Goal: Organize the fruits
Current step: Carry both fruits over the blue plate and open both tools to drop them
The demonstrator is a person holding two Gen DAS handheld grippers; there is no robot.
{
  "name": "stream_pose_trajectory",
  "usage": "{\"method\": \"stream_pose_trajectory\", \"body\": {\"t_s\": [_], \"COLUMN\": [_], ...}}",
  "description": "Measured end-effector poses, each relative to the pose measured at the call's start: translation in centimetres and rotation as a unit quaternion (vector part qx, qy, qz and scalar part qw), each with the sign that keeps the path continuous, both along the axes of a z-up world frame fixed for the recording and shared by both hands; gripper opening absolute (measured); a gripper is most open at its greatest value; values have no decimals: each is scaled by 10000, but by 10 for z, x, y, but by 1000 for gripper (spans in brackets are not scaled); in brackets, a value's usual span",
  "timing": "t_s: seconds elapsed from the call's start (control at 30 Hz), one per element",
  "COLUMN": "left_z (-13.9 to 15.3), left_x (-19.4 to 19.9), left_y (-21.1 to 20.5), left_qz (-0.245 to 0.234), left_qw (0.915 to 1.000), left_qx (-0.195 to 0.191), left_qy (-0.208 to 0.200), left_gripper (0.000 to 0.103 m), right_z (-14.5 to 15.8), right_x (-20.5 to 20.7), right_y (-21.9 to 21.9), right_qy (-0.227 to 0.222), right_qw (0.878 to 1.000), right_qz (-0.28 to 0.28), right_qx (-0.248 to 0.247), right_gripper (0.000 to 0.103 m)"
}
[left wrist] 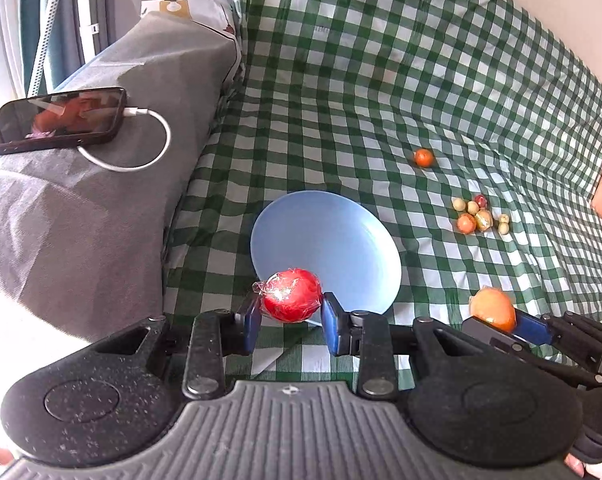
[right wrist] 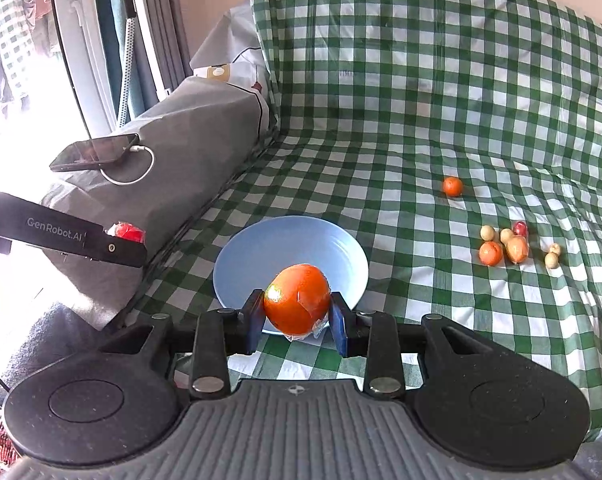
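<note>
A red apple [left wrist: 291, 295], wrapped in clear film, is clamped between the blue pads of the left gripper [left wrist: 289, 314] and is held just at the near rim of the blue plate [left wrist: 333, 236]. An orange [right wrist: 297, 305], also film-wrapped, is gripped between the pads of the right gripper [right wrist: 297, 320], and it is seen over the near edge of the same plate [right wrist: 261, 252]. In the left wrist view the right gripper [left wrist: 513, 320] is found at the right, with the orange [left wrist: 493, 309] pinched at its tip. In the right wrist view the left gripper [right wrist: 113, 240] is seen side-on at the left, a bit of red apple [right wrist: 129, 231] showing behind its finger.

The plate is laid on a green checked cloth [left wrist: 381, 100], and nothing is seen lying on it. A single small orange fruit [right wrist: 452, 186] is set well apart beyond the plate. Further right, a cluster of small fruits [right wrist: 505, 245] is gathered on the cloth: pale round ones, a small red one, and orange ones. On the grey cushion [left wrist: 101, 200] to the left, a phone [left wrist: 57, 120] is rested with a white cable [left wrist: 149, 148] plugged in.
</note>
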State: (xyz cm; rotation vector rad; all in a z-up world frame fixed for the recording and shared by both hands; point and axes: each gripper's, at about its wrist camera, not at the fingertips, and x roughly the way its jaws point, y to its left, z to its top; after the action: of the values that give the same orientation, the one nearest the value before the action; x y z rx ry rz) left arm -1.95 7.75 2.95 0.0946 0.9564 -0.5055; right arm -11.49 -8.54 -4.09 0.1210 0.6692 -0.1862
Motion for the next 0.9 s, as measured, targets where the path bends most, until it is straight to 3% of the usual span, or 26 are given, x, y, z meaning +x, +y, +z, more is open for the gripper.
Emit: {"method": "stream_pose_trajectory", "body": {"t_s": [0.57,0.9], "left_z": [-64,-109], "left_x": [62,95], "left_y": [-81,-102], "left_qz": [-357,-442], "left_qw": [9981,9951], "left_qx": [443,764], "left_qy": [227,454], "left_gripper": [36,36], "right_z": [-50,-88], "right_x": [61,104], "right_y": [-28,-46], "right_qy": [528,993], "right_qw": [9986,9950], "right_qz": [25,54], "right_qx": [36,37], "right_gripper": [35,35]}}
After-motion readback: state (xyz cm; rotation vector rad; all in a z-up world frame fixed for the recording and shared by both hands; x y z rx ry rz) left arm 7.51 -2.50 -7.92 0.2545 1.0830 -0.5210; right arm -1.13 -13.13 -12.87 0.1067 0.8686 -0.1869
